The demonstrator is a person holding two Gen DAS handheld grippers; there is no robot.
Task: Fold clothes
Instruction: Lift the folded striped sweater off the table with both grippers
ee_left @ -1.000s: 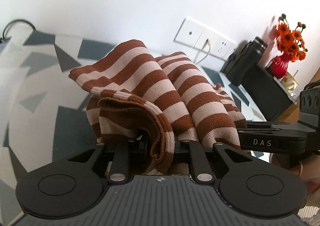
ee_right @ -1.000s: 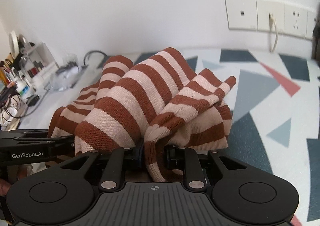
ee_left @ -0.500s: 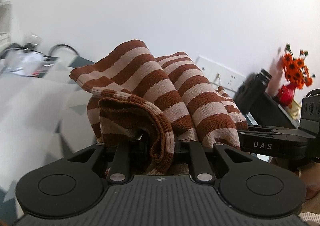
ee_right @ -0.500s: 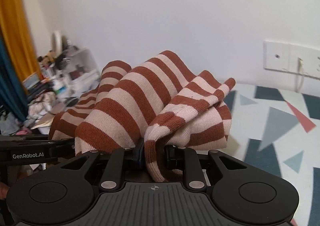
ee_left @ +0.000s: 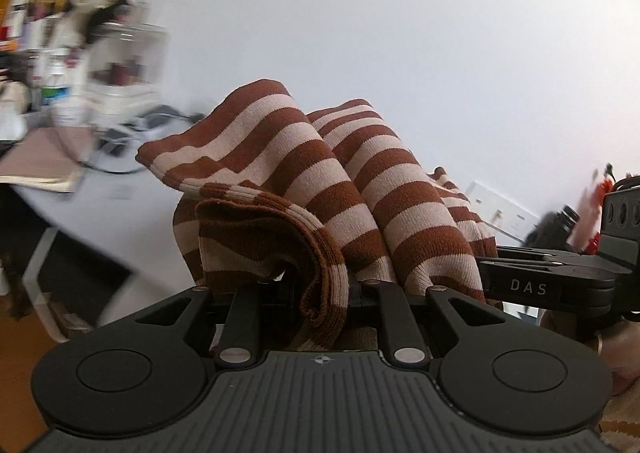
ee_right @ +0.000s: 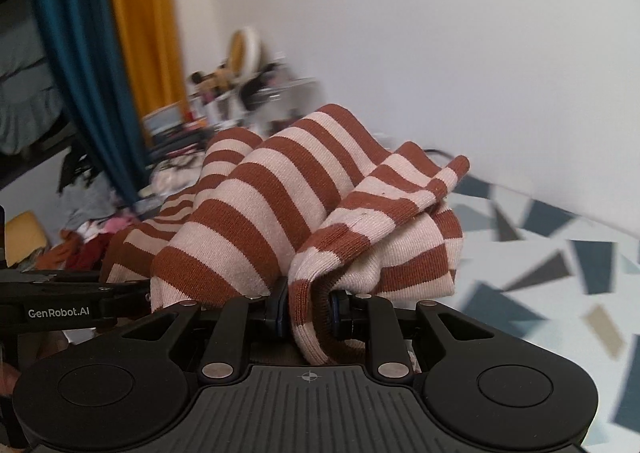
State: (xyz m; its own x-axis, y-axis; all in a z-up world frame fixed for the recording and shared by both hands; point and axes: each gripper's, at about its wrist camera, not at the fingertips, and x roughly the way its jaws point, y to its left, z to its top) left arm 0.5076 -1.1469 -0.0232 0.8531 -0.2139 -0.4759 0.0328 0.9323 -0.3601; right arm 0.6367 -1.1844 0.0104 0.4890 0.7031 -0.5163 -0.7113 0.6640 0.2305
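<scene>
Gripping striped garment (ee_left: 320,189) with left tool (ee_left: 320,289), clamped on a ribbed brown edge; fabric bunched up directly ahead of the fingers, lifted off the patterned counter (ee_right: 560,253). Right tool (ee_right: 308,309) likewise clamped on a bunched striped fold, cloth spanning across to the other tool. Blurred clear organizer (ee_left: 124,69) at left, holding small bottles and clutter; contents not legible.

Left gripper (ee_left: 320,289) jaws pinched tight on a bunch of striped cloth (ee_left: 320,181), right gripper (ee_right: 308,303) clamped on another bunch of it, the two side by side, both angled slightly downward
</scene>
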